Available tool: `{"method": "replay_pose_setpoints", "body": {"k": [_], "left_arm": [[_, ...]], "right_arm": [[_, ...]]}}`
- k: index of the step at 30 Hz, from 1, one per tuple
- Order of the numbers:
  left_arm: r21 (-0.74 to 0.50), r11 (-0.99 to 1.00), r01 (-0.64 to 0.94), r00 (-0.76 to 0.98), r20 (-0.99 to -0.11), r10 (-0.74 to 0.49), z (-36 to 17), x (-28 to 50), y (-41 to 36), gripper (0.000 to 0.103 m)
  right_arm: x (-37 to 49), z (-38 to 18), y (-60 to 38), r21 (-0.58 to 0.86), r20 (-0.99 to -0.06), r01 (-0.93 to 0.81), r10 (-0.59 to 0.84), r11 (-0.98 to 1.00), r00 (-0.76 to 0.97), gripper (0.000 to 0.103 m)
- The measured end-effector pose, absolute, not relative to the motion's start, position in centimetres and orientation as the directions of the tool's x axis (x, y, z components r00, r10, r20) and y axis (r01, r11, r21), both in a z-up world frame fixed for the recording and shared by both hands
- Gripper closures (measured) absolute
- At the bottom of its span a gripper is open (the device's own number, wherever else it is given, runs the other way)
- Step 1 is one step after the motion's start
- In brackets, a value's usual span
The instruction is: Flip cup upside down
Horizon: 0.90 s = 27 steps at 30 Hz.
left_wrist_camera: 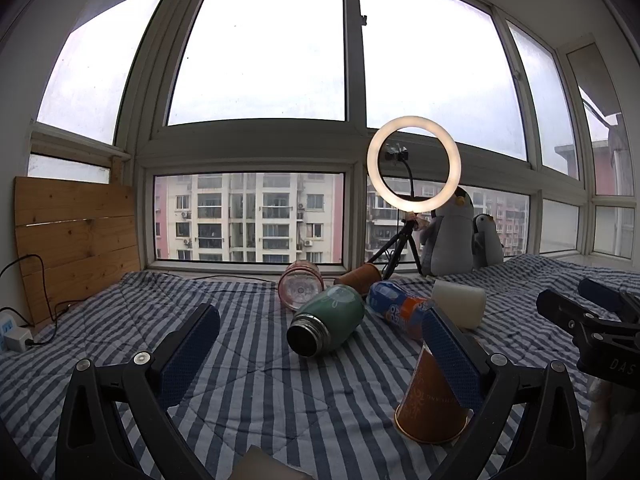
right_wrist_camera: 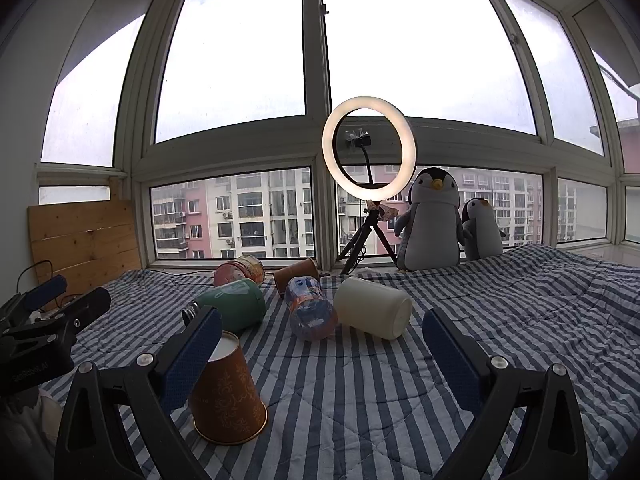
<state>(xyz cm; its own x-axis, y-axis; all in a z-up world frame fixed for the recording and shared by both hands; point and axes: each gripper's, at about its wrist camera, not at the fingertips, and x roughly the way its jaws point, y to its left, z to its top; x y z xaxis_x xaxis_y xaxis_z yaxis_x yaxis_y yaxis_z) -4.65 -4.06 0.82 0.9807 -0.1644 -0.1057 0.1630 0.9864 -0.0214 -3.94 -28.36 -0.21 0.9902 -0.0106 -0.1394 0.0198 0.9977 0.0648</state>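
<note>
Orange paper cup standing rim-down on striped bed, flip apparently done; left tongs & right tongs both spread apart, gripping nothing.

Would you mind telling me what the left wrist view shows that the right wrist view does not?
Only the left wrist view shows the white power adapter beside the wooden board, and the green flask's dark open mouth. Only the right wrist view shows the big penguin's face and the orange cup's white upturned base. Both share the orange cup standing rim-down on the striped quilt, the ring light, and both tongs, left and right, open.
</note>
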Motion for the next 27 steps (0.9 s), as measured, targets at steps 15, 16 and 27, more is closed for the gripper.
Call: {"method": "replay_pose_setpoints", "body": {"k": [15, 16, 27], "left_arm": [[-0.019, 0.985, 0.169, 0.979, -0.111, -0.17, 0.73, -4.61, -4.14, 0.001], [-0.019, 0.985, 0.169, 0.979, -0.111, -0.17, 0.74, -4.61, -4.15, 0.0], [-0.019, 0.985, 0.171, 0.979, -0.113, -0.172, 0.69, -4.4, -4.24, 0.001]], "right_arm": [[-3.81, -0.26, -28.31, 0.064, -0.14, 0.017, -0.008, 0.998, 0.99, 0.004], [-3.84, -0.26, -28.3, 0.064, -0.139, 0.017, -0.008, 0.998, 0.99, 0.004], [-3.85, -0.26, -28.31, 0.064, -0.139, 0.017, -0.008, 0.998, 0.99, 0.004]]}}
